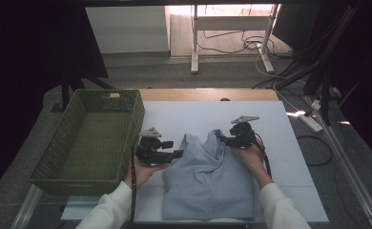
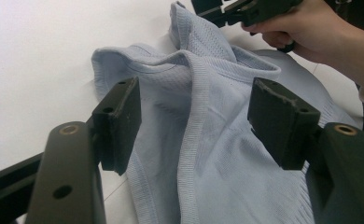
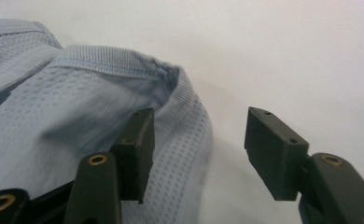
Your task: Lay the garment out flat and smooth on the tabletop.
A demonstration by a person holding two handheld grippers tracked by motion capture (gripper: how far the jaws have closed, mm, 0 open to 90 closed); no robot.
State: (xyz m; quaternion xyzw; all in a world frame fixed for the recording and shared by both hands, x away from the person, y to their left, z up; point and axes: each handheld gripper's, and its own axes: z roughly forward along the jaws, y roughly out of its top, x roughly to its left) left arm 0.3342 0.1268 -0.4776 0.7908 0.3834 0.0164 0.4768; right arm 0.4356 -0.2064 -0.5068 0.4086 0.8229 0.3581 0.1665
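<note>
Shirt (image 1: 208,181) — light blue knit, folded, lies on the white sheet (image 1: 279,143) at about 6 o'clock of the table in the high view, its collar end bunched up toward 12. Your left gripper (image 1: 177,153) sits at the shirt's 9 to 10 o'clock edge, your right gripper (image 1: 223,140) at its 1 o'clock corner, both hands wrapped round the bodies. The high view is too small to read the jaws; the gripper views settle it. In the left gripper view your left gripper (image 2: 194,123) has its jaws spread wide with the shirt's ribbed neckline band (image 2: 192,140) running between them, pads clear of the fabric on both sides, nothing pinched. That view also picks up your right hand (image 2: 306,28) at 1 o'clock, its gripper above the raised collar peak. In the right gripper view your right gripper (image 3: 199,140) has its jaws spread too: the shirt's ribbed edge lies at the inner face of the 9 o'clock pad, the 3 o'clock pad over bare sheet, no pinch. The high view alone gives the green woven basket (image 1: 65,129) at 9 o'clock, just beside your left gripper.
</note>
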